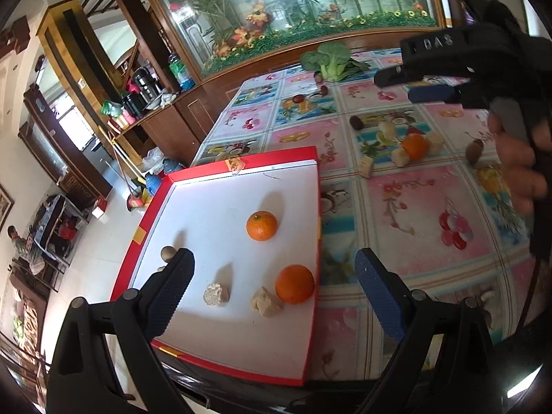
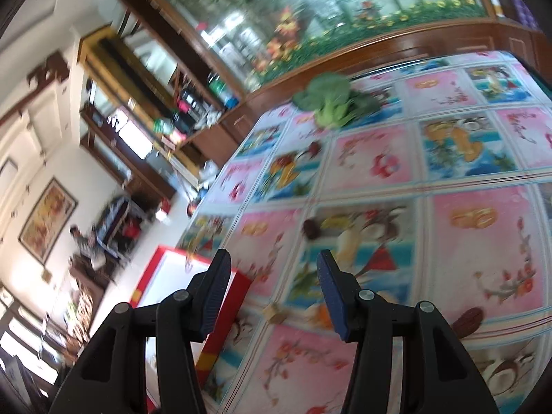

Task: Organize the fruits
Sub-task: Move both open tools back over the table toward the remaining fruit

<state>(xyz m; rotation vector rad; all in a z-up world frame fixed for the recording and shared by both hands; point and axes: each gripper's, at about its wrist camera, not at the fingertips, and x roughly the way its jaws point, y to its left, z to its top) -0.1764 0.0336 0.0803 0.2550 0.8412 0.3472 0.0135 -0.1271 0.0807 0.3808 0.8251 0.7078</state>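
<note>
A red-rimmed white tray lies at the table's left edge. It holds two oranges, two pale chunks and a small brown round fruit. My left gripper hovers open above the tray's near end, empty. A third orange sits on the tablecloth among pale pieces, with a brown fruit to its right. My right gripper hangs open and empty over the table beyond them. Its own blurred view shows the right gripper empty, the tray at the lower left and the orange by the right finger.
A broccoli head lies at the far table edge with small red fruits nearby. A dark brown item and a small cube rest mid-table. The hand holding the right gripper fills the right side. A wooden cabinet backs the table.
</note>
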